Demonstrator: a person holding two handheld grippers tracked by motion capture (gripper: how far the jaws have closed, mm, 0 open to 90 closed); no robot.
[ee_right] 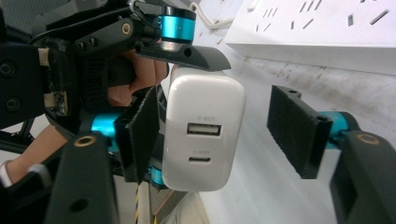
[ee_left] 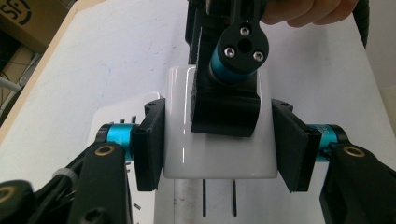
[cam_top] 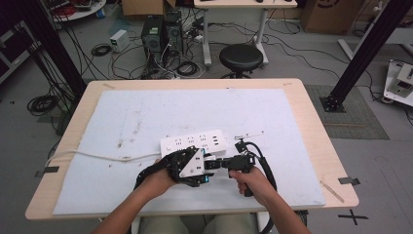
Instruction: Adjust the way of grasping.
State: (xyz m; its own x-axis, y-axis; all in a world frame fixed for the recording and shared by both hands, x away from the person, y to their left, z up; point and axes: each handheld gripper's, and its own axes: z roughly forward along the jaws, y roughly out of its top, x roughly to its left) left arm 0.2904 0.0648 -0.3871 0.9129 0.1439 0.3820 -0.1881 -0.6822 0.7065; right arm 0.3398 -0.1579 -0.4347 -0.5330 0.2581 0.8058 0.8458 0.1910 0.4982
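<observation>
Jaws of the left gripper (ee_left: 219, 149) clamp a glossy, rigid, slippery white charger (ee_left: 219, 154) mid-frame by its flat sides, while the right gripper (ee_right: 219, 135) brackets it, one pad touching.

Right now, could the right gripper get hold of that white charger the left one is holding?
Probably yes. The white charger already sits between the right gripper jaws, one pad beside it, the other apart. The left gripper clamps its other two sides, leaving these faces free.

A white power strip (cam_top: 194, 143) lies mid-frame on a pale mat (cam_top: 146, 112) covering the wooden table (cam_top: 311, 122). Beyond, top centre, a black round stool (cam_top: 240, 57); upper left, computer towers (cam_top: 159, 33) amid tangled floor cables (cam_top: 104, 51).
</observation>
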